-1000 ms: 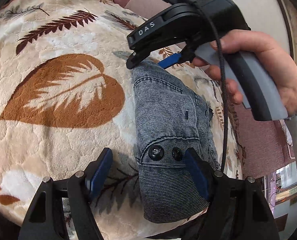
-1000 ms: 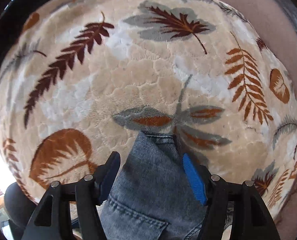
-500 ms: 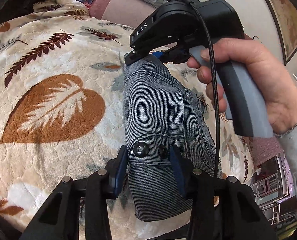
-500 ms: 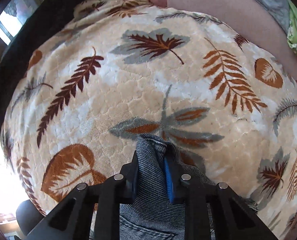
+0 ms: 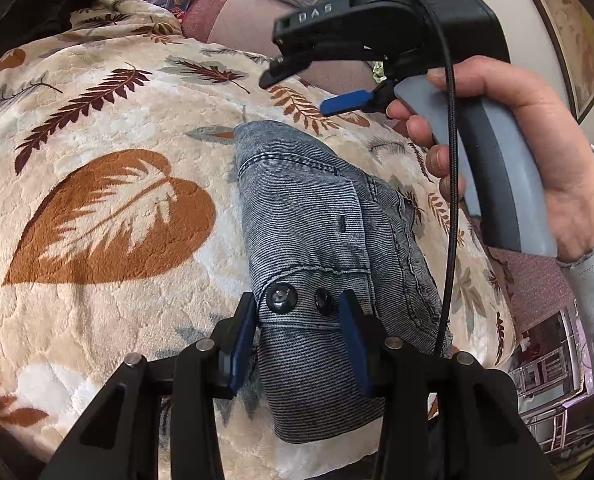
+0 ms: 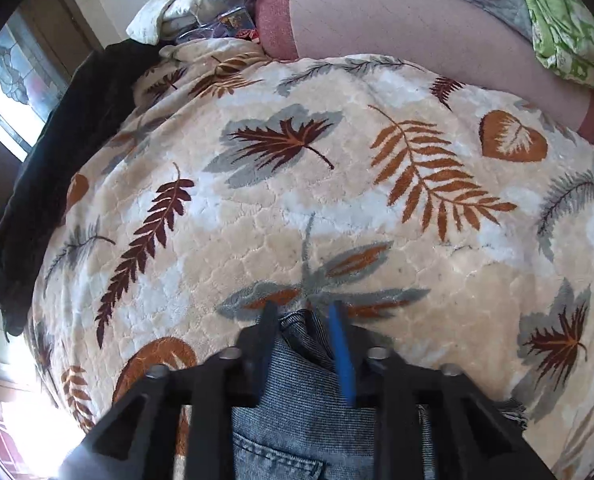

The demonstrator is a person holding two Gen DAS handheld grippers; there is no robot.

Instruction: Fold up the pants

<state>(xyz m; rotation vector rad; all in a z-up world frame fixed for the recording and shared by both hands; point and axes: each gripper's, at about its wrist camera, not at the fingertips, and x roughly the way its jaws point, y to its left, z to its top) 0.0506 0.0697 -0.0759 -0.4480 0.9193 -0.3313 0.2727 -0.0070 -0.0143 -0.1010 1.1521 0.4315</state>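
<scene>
Folded grey-blue denim pants (image 5: 305,208) lie in a narrow strip on a cream leaf-print blanket (image 5: 109,216). My left gripper (image 5: 297,320) is shut on the near end of the pants, its blue pads pressing either side of the band with two dark buttons. A hand (image 5: 537,160) holds my right gripper (image 5: 297,94) above the far end of the pants. Its jaws are opening and hold nothing. In the right wrist view that gripper (image 6: 303,316) hovers over the far tip of the pants (image 6: 301,400), which rests on the blanket (image 6: 297,184).
A dark garment (image 6: 57,160) drapes along the blanket's left edge, with a window behind it. A pink cushion (image 6: 397,20), a grey quilt and a green patterned cloth (image 6: 569,32) lie beyond the blanket's far edge.
My left gripper closed on the buttoned end of the pants. My right gripper pinched the far end, then let go, opened and rose off the pants.
</scene>
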